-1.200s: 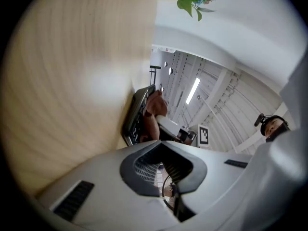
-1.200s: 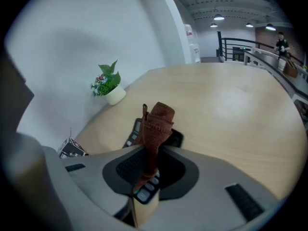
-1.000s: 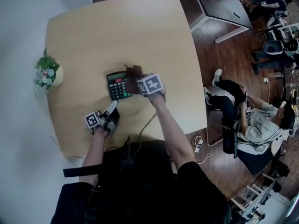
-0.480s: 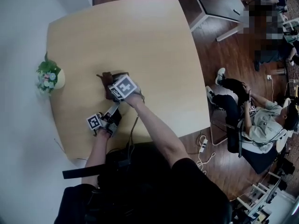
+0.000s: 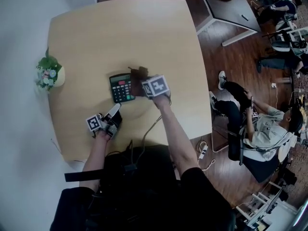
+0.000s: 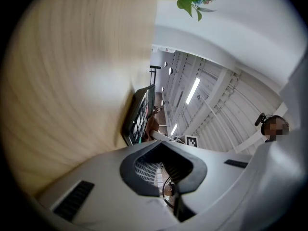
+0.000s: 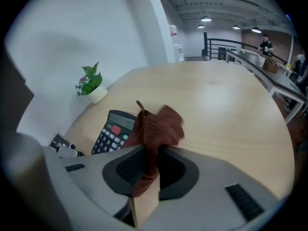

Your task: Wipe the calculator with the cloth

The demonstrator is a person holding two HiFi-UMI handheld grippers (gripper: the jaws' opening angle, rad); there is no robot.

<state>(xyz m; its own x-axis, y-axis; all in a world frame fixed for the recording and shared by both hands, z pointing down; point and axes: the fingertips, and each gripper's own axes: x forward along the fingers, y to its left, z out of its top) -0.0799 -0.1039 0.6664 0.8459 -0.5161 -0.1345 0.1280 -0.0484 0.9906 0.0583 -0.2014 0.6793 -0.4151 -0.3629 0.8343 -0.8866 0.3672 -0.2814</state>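
Note:
A black calculator point(image 5: 121, 87) with a red key lies flat on the pale wooden table point(image 5: 144, 32). My right gripper point(image 5: 142, 82) is shut on a brown cloth point(image 5: 139, 73), which bunches up at the calculator's right edge. The right gripper view shows the cloth point(image 7: 158, 125) clamped between the jaws, with the calculator point(image 7: 111, 130) to its left. Just short of the calculator's near edge, my left gripper point(image 5: 114, 111) rests low on the table, shut and empty. From the left gripper view the calculator point(image 6: 140, 113) appears edge-on ahead of the shut left gripper point(image 6: 161, 171).
A small potted plant point(image 5: 49, 75) stands at the table's left edge, also visible as the plant point(image 7: 91, 84). A cable point(image 5: 150, 128) trails from the right gripper toward the table's near edge. To the right, a person point(image 5: 269, 124) sits on the wooden floor side, beyond a dark desk point(image 5: 226, 8).
The right gripper swept left across the calculator with the cloth, covering it, then came back to the calculator's right edge. The left gripper stayed where it was.

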